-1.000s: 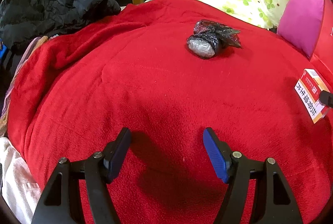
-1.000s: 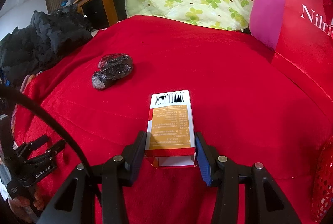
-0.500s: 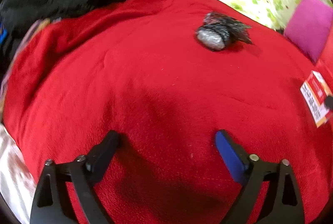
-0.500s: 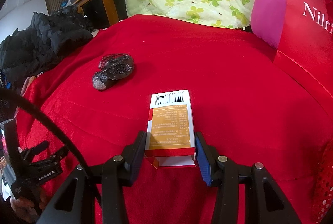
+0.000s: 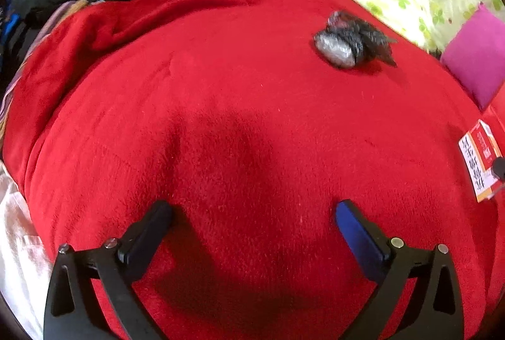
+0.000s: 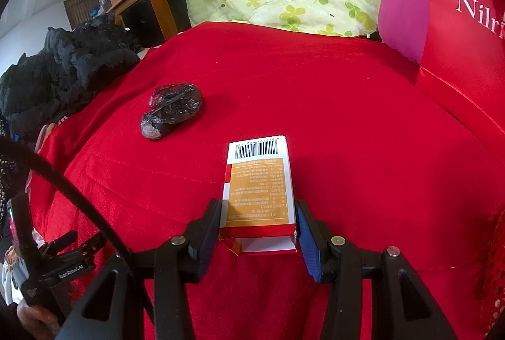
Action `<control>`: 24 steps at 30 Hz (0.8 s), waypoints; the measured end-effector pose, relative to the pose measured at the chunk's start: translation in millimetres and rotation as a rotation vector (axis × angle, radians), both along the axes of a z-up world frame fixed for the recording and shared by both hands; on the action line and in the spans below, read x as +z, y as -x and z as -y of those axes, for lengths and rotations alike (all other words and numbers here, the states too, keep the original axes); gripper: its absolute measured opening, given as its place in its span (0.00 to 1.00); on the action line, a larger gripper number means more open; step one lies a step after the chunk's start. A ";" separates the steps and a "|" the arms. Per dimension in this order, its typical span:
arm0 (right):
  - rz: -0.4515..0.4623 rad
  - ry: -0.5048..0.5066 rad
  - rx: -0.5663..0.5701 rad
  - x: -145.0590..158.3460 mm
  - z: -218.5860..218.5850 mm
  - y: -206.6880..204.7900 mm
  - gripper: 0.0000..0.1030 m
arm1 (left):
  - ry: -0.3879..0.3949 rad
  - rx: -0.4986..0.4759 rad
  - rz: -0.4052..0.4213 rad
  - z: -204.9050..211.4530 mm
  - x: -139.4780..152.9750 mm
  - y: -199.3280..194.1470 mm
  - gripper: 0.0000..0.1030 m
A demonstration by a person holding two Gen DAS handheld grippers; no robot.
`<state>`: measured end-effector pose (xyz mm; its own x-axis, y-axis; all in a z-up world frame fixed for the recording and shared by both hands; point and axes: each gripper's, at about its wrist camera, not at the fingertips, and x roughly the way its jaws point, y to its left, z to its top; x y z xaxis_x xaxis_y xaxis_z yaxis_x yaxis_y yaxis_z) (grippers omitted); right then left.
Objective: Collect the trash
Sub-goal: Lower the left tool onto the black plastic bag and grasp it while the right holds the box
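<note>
Left gripper [image 5: 252, 210] jaws just spread wide, empty, readying for black bag [image 5: 352, 40]; right gripper [image 6: 257, 221] clamping carton [image 6: 258, 182], keeping it collected.

the small carton [image 6: 259, 182], white and orange with red edges and a barcode at its far end, sits between the right tongs [image 6: 257, 224], whose pads press on its two long sides. its near end is open, with a flap hanging. the black plastic bundle [image 6: 172, 111], crumpled and shiny, with a grey rounded end, lies on the red blanket, well ahead of the right tongs and to their left, and far ahead of the left tongs [image 5: 252, 213], to their right.
</note>
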<state>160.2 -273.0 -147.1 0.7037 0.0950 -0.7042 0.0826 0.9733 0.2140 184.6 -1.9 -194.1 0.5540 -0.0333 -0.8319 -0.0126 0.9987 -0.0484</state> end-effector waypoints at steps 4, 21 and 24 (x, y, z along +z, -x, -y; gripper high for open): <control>-0.004 -0.011 -0.003 -0.1 0.6 0.1 0.48 | -0.058 -0.039 -0.063 6.1 17.6 -20.3 1.00; -0.052 -0.053 -0.010 -7.1 8.3 -9.5 0.49 | -0.219 -0.253 0.088 81.6 76.6 -143.7 1.00; -0.072 -0.080 -0.008 -10.0 12.8 -10.7 0.50 | -0.187 -0.245 0.075 82.6 72.4 -157.1 1.00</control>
